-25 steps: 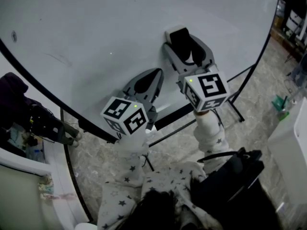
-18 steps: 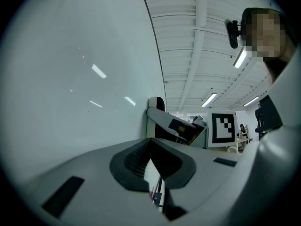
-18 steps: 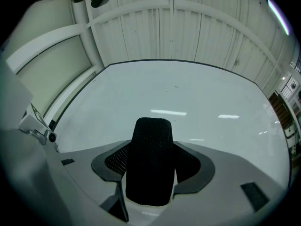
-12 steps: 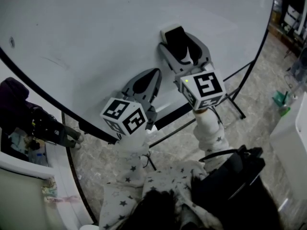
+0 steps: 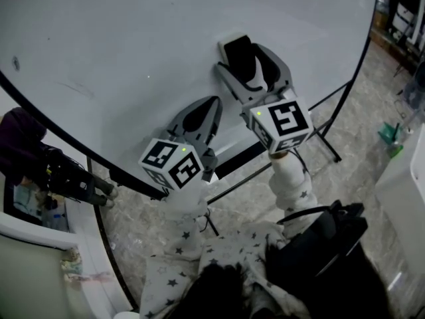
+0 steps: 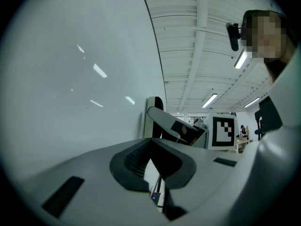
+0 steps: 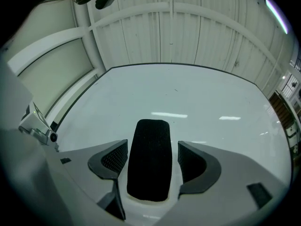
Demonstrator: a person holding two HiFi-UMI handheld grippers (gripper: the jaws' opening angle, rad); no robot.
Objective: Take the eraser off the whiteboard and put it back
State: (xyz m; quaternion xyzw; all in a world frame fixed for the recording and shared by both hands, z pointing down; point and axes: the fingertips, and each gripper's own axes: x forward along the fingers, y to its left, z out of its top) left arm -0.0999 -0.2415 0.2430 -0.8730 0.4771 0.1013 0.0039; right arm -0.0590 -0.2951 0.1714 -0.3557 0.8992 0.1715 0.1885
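Observation:
The eraser (image 5: 240, 50), a white body with a black felt face, sits flat against the whiteboard (image 5: 119, 38). My right gripper (image 5: 249, 62) straddles it, and its jaws have just been opening. In the right gripper view the eraser (image 7: 149, 164) stands between the two pads with a gap on each side, so my right gripper (image 7: 151, 149) is open and not pressing on it. My left gripper (image 5: 214, 105) is lower left of it, close to the board, shut and empty. The left gripper view shows its closed jaws (image 6: 151, 147) and, beyond them, the eraser (image 6: 151, 114) edge-on.
The board's black frame (image 5: 232, 161) and stand legs (image 5: 329, 145) run below the grippers over a marble floor. A black bag (image 5: 319, 244) lies near the person's lap. A white cabinet (image 5: 405, 185) stands at the right, dark equipment (image 5: 60, 175) at the left.
The right gripper's jaws have spread away from the eraser's sides. The eraser stays on the board. Both grippers have drifted slightly left along the board.

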